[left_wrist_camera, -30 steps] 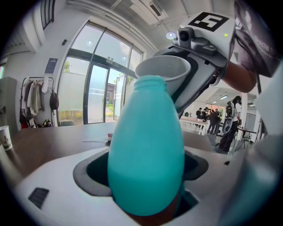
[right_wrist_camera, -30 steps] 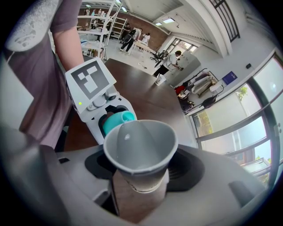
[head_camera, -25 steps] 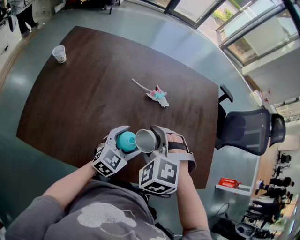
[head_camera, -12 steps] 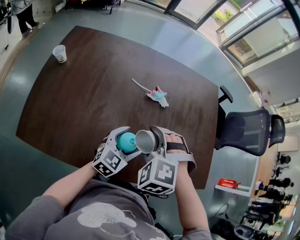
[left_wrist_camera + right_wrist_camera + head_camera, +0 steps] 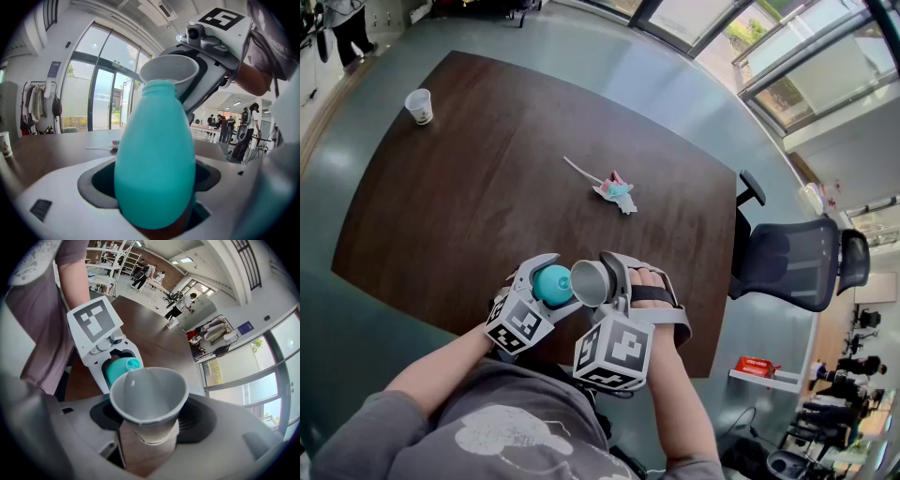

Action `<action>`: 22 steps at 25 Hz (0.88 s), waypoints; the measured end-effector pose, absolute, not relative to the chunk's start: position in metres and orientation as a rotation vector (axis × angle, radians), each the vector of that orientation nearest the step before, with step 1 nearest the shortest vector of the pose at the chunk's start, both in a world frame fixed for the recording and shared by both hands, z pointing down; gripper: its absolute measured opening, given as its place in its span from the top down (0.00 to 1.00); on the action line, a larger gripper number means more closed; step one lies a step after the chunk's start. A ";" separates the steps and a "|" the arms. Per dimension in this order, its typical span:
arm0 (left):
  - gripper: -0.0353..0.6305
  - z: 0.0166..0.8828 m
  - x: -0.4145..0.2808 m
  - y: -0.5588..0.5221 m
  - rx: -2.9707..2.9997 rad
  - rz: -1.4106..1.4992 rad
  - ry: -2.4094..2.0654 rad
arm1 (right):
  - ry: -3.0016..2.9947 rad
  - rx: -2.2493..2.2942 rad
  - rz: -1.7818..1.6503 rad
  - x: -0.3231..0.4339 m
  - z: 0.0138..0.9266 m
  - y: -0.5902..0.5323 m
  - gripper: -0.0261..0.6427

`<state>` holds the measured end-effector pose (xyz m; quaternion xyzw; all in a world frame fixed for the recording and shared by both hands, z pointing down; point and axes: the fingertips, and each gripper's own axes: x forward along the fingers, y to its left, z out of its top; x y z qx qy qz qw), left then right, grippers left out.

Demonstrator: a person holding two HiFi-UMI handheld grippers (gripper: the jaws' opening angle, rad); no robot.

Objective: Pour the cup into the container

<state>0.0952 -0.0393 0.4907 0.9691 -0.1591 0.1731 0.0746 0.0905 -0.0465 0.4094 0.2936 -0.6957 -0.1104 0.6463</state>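
Note:
Over the near edge of the dark wooden table, my left gripper [image 5: 546,277] is shut on a teal bottle [image 5: 550,283] [image 5: 154,164], the container, with its neck pointing away from me. My right gripper [image 5: 598,274] is shut on a grey paper cup [image 5: 590,282] [image 5: 149,401], tipped toward the left. The cup's rim sits right against the bottle's mouth [image 5: 159,84]. In the right gripper view the cup's inside looks empty and the bottle's mouth [image 5: 123,366] shows just beyond the rim.
A white paper cup [image 5: 418,106] stands at the table's far left corner. A small pink and teal scrap with a thin stick [image 5: 614,190] lies mid-table. A black office chair [image 5: 792,260] stands to the right of the table [image 5: 469,197]. People stand in the distance.

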 end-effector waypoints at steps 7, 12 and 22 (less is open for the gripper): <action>0.30 0.492 0.096 -0.039 2.908 0.516 -0.486 | -1.557 0.666 -0.282 0.092 0.405 -0.048 0.53; 0.30 0.491 0.096 -0.038 2.907 0.511 -0.491 | -1.571 0.676 -0.276 0.091 0.403 -0.047 0.53; 0.30 0.494 0.094 -0.042 2.897 0.496 -0.520 | -1.794 0.812 -0.091 0.084 0.406 -0.047 0.53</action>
